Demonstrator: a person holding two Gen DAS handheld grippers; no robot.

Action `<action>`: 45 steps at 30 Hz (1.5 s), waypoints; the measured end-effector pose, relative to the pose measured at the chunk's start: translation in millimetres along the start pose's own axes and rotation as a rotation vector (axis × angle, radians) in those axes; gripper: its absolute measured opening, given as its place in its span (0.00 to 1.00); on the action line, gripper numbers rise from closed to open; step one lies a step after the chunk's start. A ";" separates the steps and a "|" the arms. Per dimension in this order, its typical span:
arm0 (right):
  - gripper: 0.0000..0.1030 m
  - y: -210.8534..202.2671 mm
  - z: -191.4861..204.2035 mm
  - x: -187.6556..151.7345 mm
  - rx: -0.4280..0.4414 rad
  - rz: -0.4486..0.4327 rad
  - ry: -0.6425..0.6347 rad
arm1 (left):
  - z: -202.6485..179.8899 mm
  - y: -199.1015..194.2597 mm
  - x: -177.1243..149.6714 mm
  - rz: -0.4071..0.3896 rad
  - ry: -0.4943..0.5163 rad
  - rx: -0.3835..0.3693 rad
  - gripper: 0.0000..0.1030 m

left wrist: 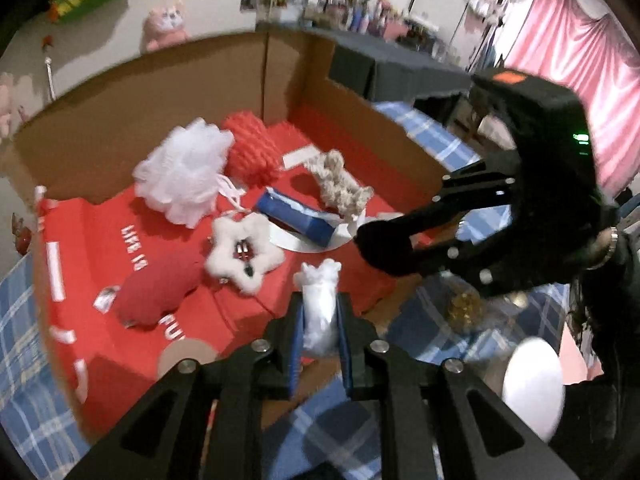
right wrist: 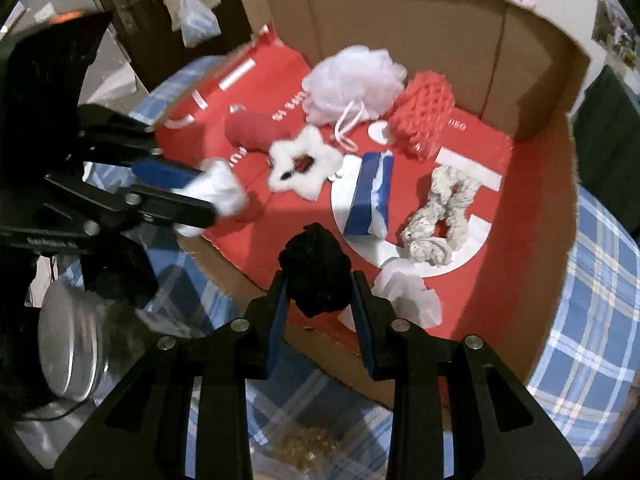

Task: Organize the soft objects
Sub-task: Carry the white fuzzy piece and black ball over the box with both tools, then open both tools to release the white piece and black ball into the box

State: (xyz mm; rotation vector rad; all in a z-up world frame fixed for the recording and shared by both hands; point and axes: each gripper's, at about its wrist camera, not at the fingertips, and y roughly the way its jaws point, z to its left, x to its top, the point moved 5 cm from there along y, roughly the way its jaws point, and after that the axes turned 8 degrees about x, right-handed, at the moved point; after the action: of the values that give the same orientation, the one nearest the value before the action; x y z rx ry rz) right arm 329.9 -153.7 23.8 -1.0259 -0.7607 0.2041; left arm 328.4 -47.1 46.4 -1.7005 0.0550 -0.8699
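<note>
Grippers are angled down over the box (left wrist: 140,92). White fluff (left wrist: 318,312) is pinched in the left gripper (left wrist: 320,320); a black pompom (right wrist: 316,276) is clamped in the right gripper (right wrist: 320,292).

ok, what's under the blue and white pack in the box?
The blue and white pack lies on a white circle printed on the red bag lining the cardboard box. What is beneath the pack itself is covered.

Gold clutter (right wrist: 304,446) under right tongs blurred; shelf items (left wrist: 360,8) unreadable.

Matt cardboard box (right wrist: 400,12); fluffy star (right wrist: 302,162), netted pouf (right wrist: 354,80), seemingly glossy jar lid (right wrist: 66,344)
</note>
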 end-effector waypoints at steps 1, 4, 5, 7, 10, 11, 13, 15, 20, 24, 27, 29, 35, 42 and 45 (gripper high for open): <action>0.28 2.8 -0.3 0.9 0.004 0.017 0.004 | 1.1 7.4 2.2 0.024 -0.009 0.005 0.15; 0.28 11.1 -3.2 3.1 -0.002 0.062 0.015 | 5.1 25.9 6.3 0.090 -0.034 -0.011 0.15; 0.28 13.9 -4.7 3.7 0.001 0.076 0.021 | 6.6 30.1 7.4 0.100 -0.040 -0.010 0.15; 0.28 17.0 -6.9 4.5 -0.001 0.090 0.027 | 6.9 38.1 8.5 0.120 -0.044 -0.009 0.15; 0.28 22.5 -8.0 5.8 -0.004 0.119 0.035 | 5.9 46.0 8.1 0.139 -0.049 -0.006 0.15; 0.29 24.2 -8.0 6.1 -0.001 0.125 0.036 | 5.0 48.0 8.1 0.143 -0.050 -0.008 0.16; 0.29 27.1 -8.2 5.9 -0.006 0.138 0.040 | 2.5 50.0 6.2 0.145 -0.047 -0.003 0.20; 0.29 29.1 -8.5 6.6 -0.005 0.145 0.044 | 0.0 50.9 4.8 0.146 -0.045 0.000 0.24; 0.29 33.5 -6.1 9.7 -0.014 0.150 0.048 | 0.5 49.7 5.3 0.143 -0.049 0.004 0.33; 0.36 35.2 -3.0 11.2 -0.033 0.155 0.042 | 1.8 49.3 5.2 0.139 -0.063 0.011 0.37; 0.62 31.8 -1.9 12.4 -0.047 0.145 0.028 | 9.2 44.2 4.8 0.125 -0.087 0.014 0.47; 0.62 30.2 2.8 13.1 -0.059 0.135 0.017 | 12.9 36.6 4.6 0.108 -0.107 0.014 0.50; 0.63 12.4 10.6 14.2 -0.127 0.085 0.053 | 26.5 9.1 -0.2 0.033 -0.195 0.052 0.82; 0.78 -12.0 12.3 7.6 -0.183 -0.028 0.214 | 32.1 -13.1 -19.2 -0.001 -0.358 0.145 0.94; 0.79 -16.8 14.4 -0.2 -0.178 -0.075 0.280 | 34.4 -19.9 -27.8 -0.021 -0.397 0.199 0.97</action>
State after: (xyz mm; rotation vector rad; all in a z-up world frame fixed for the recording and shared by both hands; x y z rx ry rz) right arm 317.1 -152.7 41.9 -1.1629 -0.5674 -0.0731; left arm 320.0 0.6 47.1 -1.6572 -0.3078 -0.5208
